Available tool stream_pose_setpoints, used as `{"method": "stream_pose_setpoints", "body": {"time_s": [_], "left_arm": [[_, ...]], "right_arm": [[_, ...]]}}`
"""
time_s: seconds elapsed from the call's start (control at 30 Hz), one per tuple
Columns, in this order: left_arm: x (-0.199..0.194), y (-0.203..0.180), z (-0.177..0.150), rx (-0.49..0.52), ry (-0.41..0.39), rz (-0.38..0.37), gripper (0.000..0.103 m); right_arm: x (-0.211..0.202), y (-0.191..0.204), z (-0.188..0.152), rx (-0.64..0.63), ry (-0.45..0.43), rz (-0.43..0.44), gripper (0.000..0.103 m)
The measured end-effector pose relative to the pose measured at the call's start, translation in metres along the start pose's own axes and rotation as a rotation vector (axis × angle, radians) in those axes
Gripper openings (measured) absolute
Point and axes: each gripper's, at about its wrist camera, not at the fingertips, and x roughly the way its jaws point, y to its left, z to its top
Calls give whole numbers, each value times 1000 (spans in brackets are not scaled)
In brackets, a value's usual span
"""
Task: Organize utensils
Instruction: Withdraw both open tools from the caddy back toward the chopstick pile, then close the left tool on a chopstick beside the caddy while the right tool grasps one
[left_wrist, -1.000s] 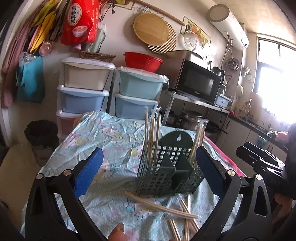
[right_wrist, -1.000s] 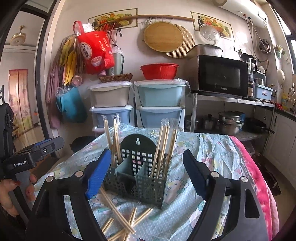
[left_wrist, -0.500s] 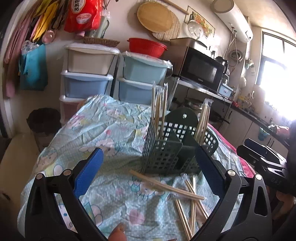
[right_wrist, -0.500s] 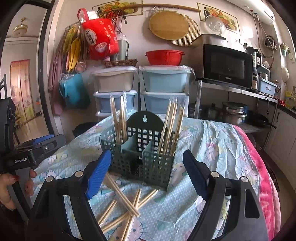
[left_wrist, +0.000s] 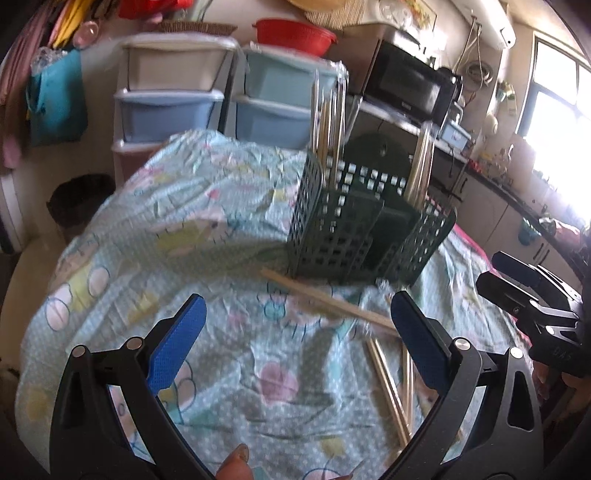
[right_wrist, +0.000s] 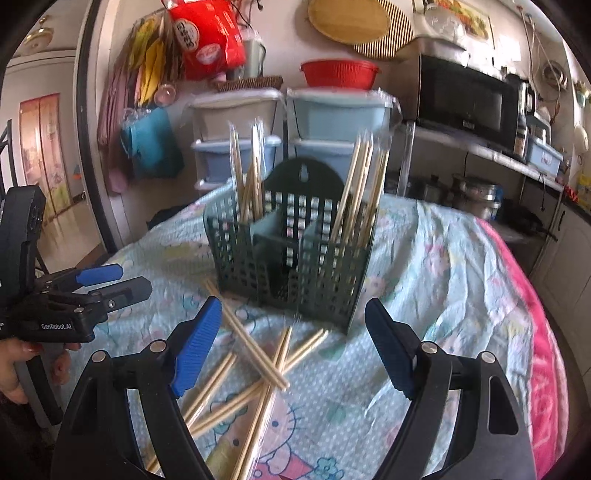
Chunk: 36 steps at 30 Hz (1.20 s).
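Chopsticks (right_wrist: 258, 354) lie loose on the patterned cloth (right_wrist: 436, 266) in front of the green utensil basket (right_wrist: 295, 266), crossed over one another. From my right wrist view the longest pair runs diagonally from the basket's near left corner down toward the right; the others fan from lower left to upper right. In my left wrist view one pair (left_wrist: 325, 301) lies slantwise just before the basket (left_wrist: 354, 236), and more lie lengthwise toward me.

The basket is upright — its outer compartments each hold a bunch of wrapped chopsticks (right_wrist: 247, 177) standing on end, tips up, leaning slightly. The right bunch (right_wrist: 360, 192) tilts rightward. The middle compartment looks vacant, as far as I can tell.

My left gripper (left_wrist: 295, 332) is spread wide, holding nothing, above the cloth. My right gripper (right_wrist: 291, 328) is likewise spread wide — nothing between its pads, hanging over the loose pile.
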Motion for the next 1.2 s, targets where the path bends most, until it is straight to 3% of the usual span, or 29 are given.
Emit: {"method": "stream_pose_setpoints", "body": {"time_s": [0.27,0.57,0.73,0.87,1.2], "left_arm": [[25,-2,-11,2,124,-36,92],[55,6,-13,-82,273,-135,92],[74,12,0,-168,319,-202,92],[89,16,10,-211,333,-203,86],[109,26,25,-294,338,-103,73]], "right_arm": [[22,-1,-18,15,120,5,76],[50,-15,-26,79,252,56,46],[60,-16,-28,91,296,71,39],[63,-15,-29,102,306,88,36],[95,-5,-9,85,331,102,30]]}}
